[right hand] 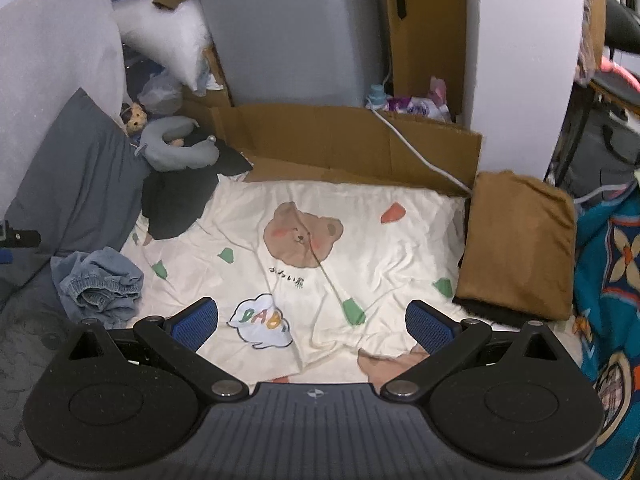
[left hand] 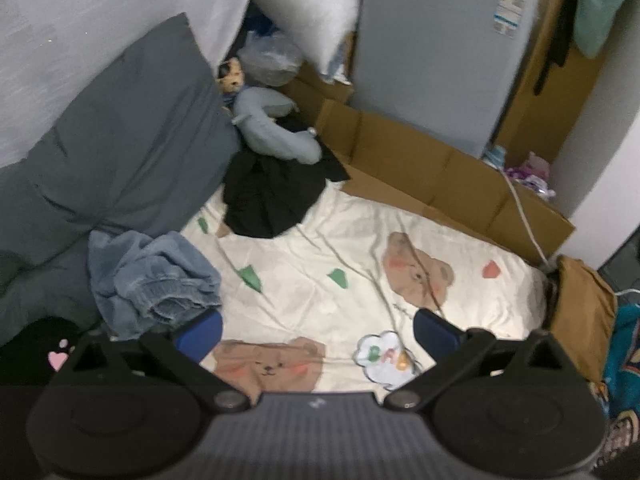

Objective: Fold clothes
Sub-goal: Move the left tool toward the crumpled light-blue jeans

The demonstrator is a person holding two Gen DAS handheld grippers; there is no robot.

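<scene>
A crumpled blue denim garment (left hand: pixel 152 280) lies at the left edge of the cream bear-print sheet (left hand: pixel 340 248); it also shows in the right wrist view (right hand: pixel 100 284). A crumpled black garment (left hand: pixel 272 196) lies farther back, also in the right wrist view (right hand: pixel 176 204). A folded brown garment (right hand: pixel 520 244) rests on the sheet's right side, on top of something black. My left gripper (left hand: pixel 316 334) is open and empty above the sheet, its left finger close to the denim. My right gripper (right hand: pixel 312 326) is open and empty above the sheet (right hand: pixel 380 248).
A grey pillow (left hand: pixel 120 152) leans at the left. A grey neck pillow (left hand: pixel 276 132) and small doll (left hand: pixel 231 76) lie behind the black garment. Flattened cardboard (right hand: pixel 340 140) with a white cable (right hand: pixel 416 152) lines the back. A patterned teal blanket (right hand: pixel 612 280) lies right.
</scene>
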